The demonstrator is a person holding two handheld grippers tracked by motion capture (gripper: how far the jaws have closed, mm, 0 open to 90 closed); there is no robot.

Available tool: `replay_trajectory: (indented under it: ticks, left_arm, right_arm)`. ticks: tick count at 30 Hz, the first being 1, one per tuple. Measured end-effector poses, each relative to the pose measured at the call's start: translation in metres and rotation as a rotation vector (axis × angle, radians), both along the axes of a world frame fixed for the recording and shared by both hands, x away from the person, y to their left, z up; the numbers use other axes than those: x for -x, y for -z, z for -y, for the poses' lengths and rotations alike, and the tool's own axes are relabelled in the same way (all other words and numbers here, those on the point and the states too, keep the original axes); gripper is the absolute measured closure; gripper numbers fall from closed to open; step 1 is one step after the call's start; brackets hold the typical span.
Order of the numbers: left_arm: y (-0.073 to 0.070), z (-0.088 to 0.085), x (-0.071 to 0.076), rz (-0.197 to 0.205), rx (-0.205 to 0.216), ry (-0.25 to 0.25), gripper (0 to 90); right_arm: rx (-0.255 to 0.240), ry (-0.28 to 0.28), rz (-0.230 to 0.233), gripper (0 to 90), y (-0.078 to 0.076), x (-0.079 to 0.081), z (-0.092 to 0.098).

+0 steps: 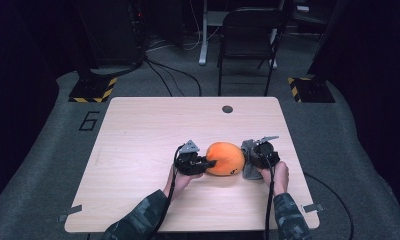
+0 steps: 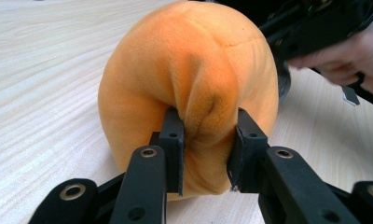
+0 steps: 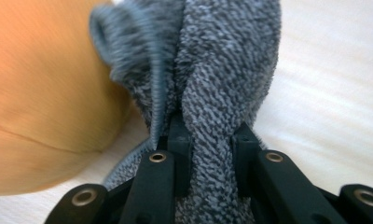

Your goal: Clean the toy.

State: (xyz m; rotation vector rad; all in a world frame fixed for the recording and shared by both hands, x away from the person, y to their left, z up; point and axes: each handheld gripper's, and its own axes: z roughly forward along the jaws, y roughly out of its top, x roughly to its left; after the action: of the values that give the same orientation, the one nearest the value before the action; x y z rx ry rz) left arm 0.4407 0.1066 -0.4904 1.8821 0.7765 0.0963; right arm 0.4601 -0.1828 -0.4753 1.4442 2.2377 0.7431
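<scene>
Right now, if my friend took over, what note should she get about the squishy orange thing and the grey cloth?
Left hand-held gripper: shut, pinching a fold of the orange plush cushion.
Right hand-held gripper: shut on the grey cloth.
Both things sit on the wooden table, cloth right beside the cushion's right side.
Done: both gripped.
Left: probably bringing cloth and cushion together; keep both grips.

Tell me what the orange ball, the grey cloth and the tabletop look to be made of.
Orange ball: soft plush or velour over stuffing, matte and fuzzy; it puckers where the left gripper pinches it.
Grey cloth: likely terry or microfibre, nubbly looped pile, bunched in the right gripper.
Tabletop: pale wood-grain surface, smooth; possibly laminate.
</scene>
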Motion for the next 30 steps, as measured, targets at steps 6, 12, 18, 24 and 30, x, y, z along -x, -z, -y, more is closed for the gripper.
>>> replay_trajectory:
  ticks: [6,12,18,24,30]
  left_arm:
    - [-0.001,0.001,0.002,0.011,-0.005,-0.004,70.3]
    - [-0.002,0.002,0.002,0.019,-0.005,0.005,70.1]
    - [-0.001,0.002,0.001,0.016,-0.012,0.007,70.1]
    - [0.0,0.002,0.0,0.019,-0.008,0.008,70.1]
    - [0.001,0.002,0.0,0.014,-0.003,0.006,70.1]
  right_arm:
    - [-0.113,-0.073,0.13,75.2,-0.051,0.02,-0.012]
    - [-0.178,-0.237,0.222,74.9,-0.082,0.046,-0.059]
    - [-0.098,-0.291,0.192,74.6,-0.061,0.047,-0.087]
    - [-0.028,-0.27,0.212,74.7,-0.059,0.045,-0.081]
    - [-0.047,-0.197,0.18,74.6,-0.053,0.035,-0.058]
